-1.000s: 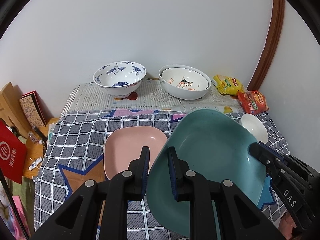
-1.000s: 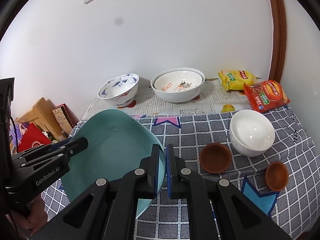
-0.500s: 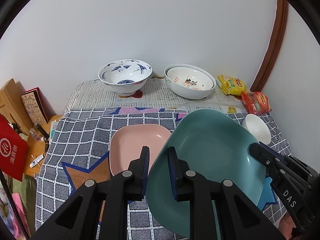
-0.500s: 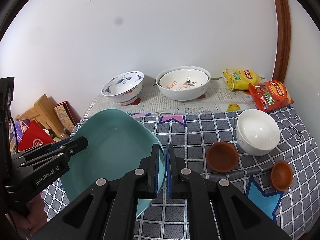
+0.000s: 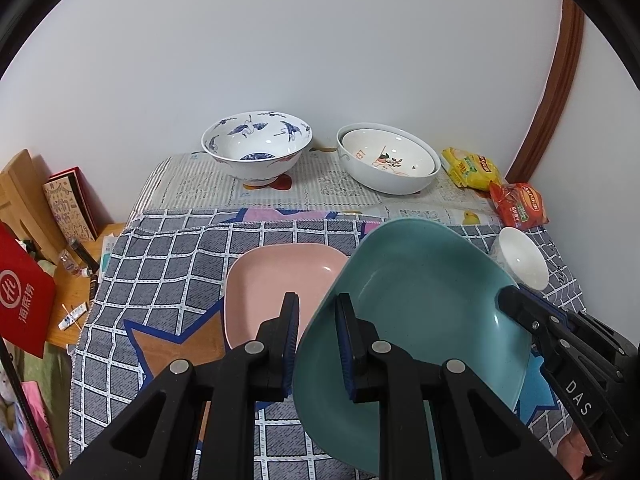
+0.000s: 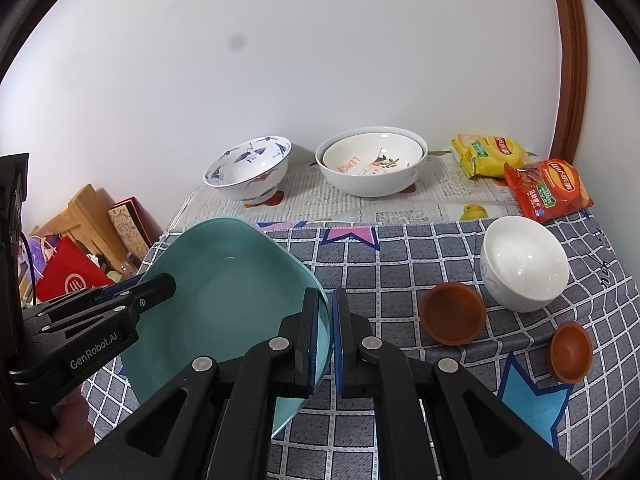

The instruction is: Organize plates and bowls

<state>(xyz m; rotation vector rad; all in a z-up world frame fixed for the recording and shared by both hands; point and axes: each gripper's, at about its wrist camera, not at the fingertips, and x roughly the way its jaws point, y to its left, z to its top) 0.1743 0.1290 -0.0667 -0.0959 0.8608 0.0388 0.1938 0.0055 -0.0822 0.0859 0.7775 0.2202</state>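
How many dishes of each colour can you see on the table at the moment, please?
Teal: 1, the plate held between both grippers.
Pink: 1, the plate.
Blue-patterned white: 1, the bowl.
White: 3, the two nested bowls and the plain bowl.
Brown: 2, the small bowls and.
Total: 8 dishes.

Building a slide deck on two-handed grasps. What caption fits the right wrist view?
Both grippers, right gripper and left gripper, clamp the teal plate by opposite rims above the checked cloth.
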